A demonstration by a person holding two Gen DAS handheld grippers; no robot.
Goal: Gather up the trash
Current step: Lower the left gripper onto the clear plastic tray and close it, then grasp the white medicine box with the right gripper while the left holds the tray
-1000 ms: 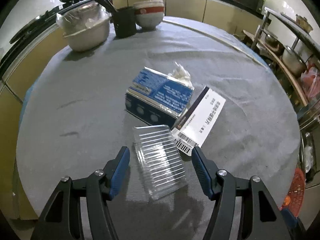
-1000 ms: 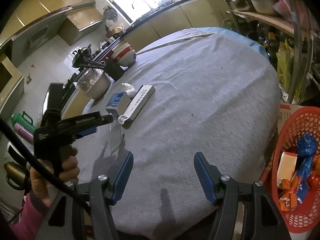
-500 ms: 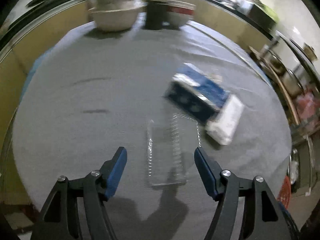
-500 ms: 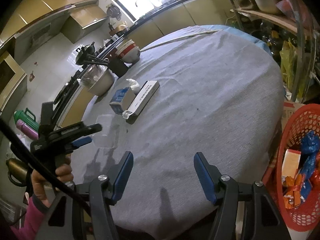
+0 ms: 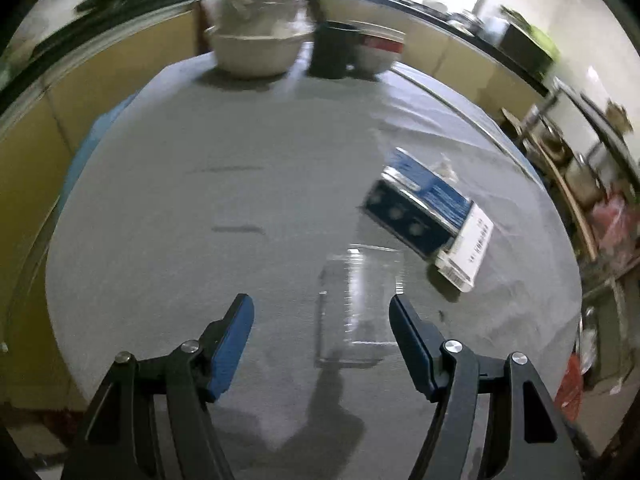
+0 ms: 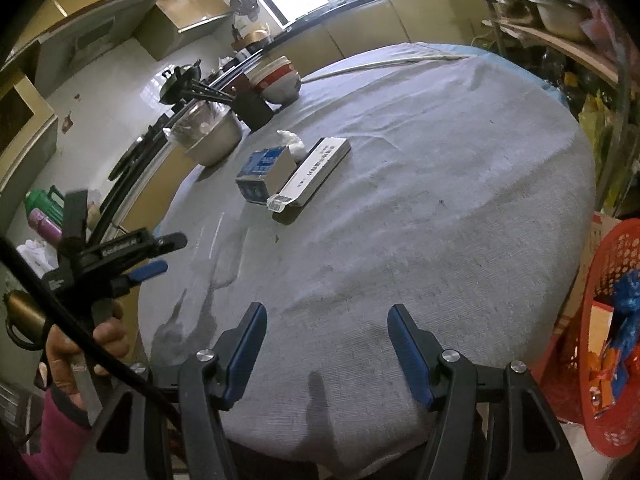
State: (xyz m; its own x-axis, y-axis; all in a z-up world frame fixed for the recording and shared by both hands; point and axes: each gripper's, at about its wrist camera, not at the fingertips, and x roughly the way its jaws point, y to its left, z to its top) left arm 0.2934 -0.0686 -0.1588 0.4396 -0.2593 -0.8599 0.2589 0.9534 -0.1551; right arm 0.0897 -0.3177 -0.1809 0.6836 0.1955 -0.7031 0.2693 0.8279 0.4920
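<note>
Shifted leftward: left gripper (image 5: 320, 320), jaws just widened, nothing gripped; ribbed clear plastic tray (image 5: 360, 304) flat on grey cloth, just ahead near right pad. Right gripper (image 6: 323, 332) half open, empty.

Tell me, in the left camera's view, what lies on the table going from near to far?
Clear plastic tray → white box → blue box → metal pot.
</note>
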